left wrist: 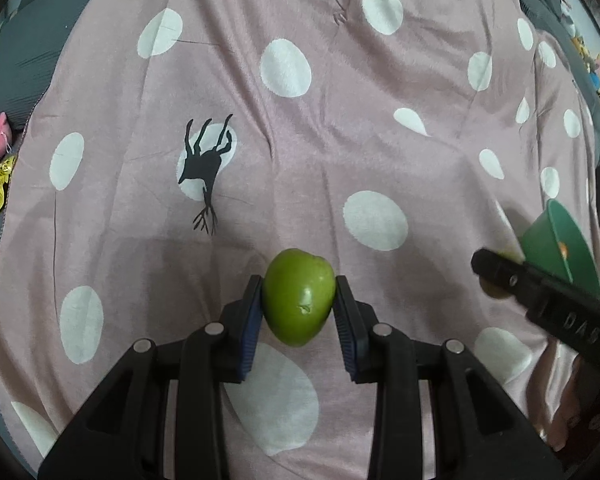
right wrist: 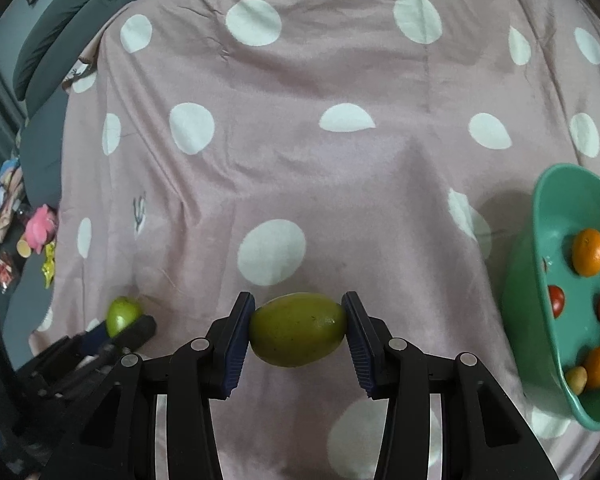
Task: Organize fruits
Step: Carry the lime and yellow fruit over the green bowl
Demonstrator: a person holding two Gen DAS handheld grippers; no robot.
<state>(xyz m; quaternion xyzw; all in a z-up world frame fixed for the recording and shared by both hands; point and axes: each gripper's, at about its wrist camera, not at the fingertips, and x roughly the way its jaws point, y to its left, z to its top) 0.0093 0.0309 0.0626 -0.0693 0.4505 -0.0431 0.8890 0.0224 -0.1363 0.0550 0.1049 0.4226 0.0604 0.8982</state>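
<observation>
Left wrist view, fruit: smooth round green apple (left wrist: 299,302), small nick in skin, pinched between blue pads of left gripper (left wrist: 299,300), held over the bed.
Left wrist view, surface: mauve bedspread with white dots and black deer prints (left wrist: 300,120); grey pillows along far edge.
Left wrist view, margins: right gripper (left wrist: 496,276) at right, beside green plastic bowl (left wrist: 540,240).
Right wrist view, fruit: oval yellow-green mango (right wrist: 298,329), faintly speckled, clamped lengthwise by the right gripper's jaws.
Right wrist view, room: teal bowl at right edge holding two oranges (right wrist: 589,251), red fruits, one small yellow fruit; wide bare bedspread ahead.
</observation>
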